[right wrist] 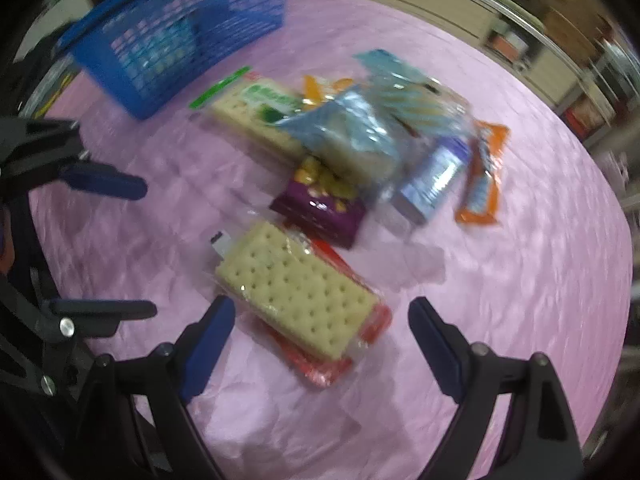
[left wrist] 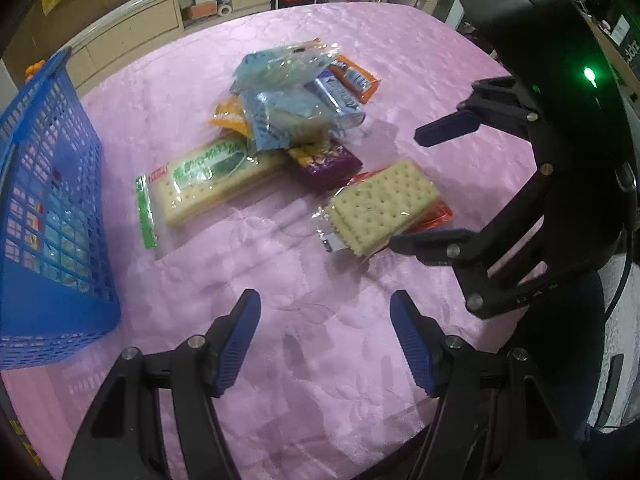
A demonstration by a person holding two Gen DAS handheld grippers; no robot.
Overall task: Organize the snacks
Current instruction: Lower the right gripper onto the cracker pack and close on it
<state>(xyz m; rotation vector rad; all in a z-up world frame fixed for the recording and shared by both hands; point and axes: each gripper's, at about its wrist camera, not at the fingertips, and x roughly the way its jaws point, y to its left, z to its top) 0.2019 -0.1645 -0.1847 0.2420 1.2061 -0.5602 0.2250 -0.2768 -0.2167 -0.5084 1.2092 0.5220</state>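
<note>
A pile of snack packs lies on the pink tablecloth (left wrist: 320,360). A red-wrapped cracker pack (left wrist: 382,206) (right wrist: 298,294) lies nearest. A green-labelled cracker pack (left wrist: 208,178) (right wrist: 256,110), a purple snack bag (left wrist: 326,162) (right wrist: 322,200), blue bags (left wrist: 284,112) (right wrist: 360,132) and an orange bar (left wrist: 358,78) (right wrist: 482,176) lie behind. The blue basket (left wrist: 52,200) (right wrist: 176,36) stands at the left and holds some packs. My left gripper (left wrist: 325,312) (right wrist: 146,248) is open and empty above the cloth. My right gripper (right wrist: 322,320) (left wrist: 408,188) is open, its jaws either side of the red cracker pack.
The table's far edge curves round behind the pile. Shelves and cabinets (left wrist: 168,12) with boxes stand beyond it. The right wrist view is blurred by motion.
</note>
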